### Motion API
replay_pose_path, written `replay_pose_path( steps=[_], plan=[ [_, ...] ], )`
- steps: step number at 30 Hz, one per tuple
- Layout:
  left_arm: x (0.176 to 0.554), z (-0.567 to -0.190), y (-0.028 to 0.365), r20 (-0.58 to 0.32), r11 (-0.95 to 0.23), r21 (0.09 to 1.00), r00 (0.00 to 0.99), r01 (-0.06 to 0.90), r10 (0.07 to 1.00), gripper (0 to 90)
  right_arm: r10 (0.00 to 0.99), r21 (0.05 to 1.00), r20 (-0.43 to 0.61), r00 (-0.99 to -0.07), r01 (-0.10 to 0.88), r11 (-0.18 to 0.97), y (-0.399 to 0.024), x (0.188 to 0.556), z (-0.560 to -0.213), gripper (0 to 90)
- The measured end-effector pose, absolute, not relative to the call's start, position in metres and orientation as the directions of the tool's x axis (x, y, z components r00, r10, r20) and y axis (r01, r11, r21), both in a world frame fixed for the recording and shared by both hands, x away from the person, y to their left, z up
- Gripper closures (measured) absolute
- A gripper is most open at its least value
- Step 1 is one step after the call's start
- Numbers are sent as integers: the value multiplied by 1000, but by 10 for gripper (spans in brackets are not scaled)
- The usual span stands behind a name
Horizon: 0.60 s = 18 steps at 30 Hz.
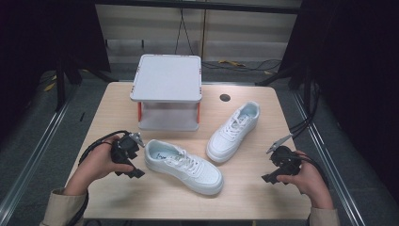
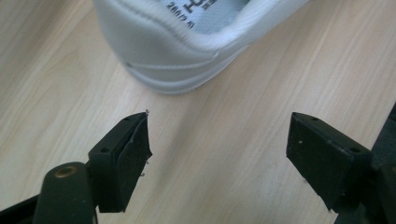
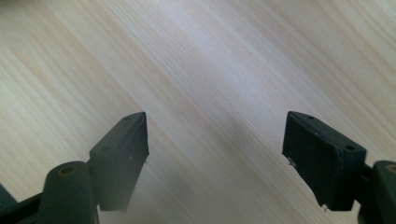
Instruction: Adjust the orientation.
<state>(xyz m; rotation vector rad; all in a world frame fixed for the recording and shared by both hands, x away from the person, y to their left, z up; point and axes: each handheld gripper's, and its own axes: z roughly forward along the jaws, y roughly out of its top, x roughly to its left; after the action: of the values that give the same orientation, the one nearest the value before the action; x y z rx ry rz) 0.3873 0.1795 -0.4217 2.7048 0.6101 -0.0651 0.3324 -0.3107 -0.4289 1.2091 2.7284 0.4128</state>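
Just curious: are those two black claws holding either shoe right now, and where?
Nothing is held. The left gripper gapes at the near shoe's heel; the right gripper is open over bare table.

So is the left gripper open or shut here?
Open. The left gripper has its jaws spread wide over bare table, nothing between them; the near shoe lies just ahead.

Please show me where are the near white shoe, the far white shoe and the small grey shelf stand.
near white shoe (image 1: 184, 165): high view, on its laces.
far white shoe (image 1: 234, 131): high view, on its laces.
grey shelf stand (image 1: 167, 77): high view, on its top plate.
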Motion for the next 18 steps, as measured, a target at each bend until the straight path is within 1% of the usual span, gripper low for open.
replay_pose_path(
  steps=[1,3,7,8,11,14,16,18],
  plan=[
    [388,-421,178,-113,-851,326,911,412,398,220,735,308,2,-678,700,644,-310,332,-429,216],
    [388,-418,176,-97,-857,330,917,396,386,220,723,293,14,-691,694,658,-307,332,-434,212],
    [388,-412,171,-110,-860,327,920,392,377,225,706,268,24,-708,685,677,-304,333,-442,186],
    [388,-405,169,-86,-875,321,931,363,355,222,706,254,31,-708,688,679,-304,334,-445,185],
    [389,-391,163,-47,-884,334,942,328,331,215,716,234,3,-698,696,678,-304,335,-446,186],
    [390,-386,157,-31,-893,331,949,306,314,223,713,247,9,-701,692,678,-303,333,-443,187],
    [391,-380,145,-11,-911,320,962,262,272,230,708,249,6,-706,687,683,-303,332,-443,189],
    [391,-378,141,-1,-914,320,964,251,265,232,712,246,8,-702,691,679,-303,332,-443,189]
  ],
)
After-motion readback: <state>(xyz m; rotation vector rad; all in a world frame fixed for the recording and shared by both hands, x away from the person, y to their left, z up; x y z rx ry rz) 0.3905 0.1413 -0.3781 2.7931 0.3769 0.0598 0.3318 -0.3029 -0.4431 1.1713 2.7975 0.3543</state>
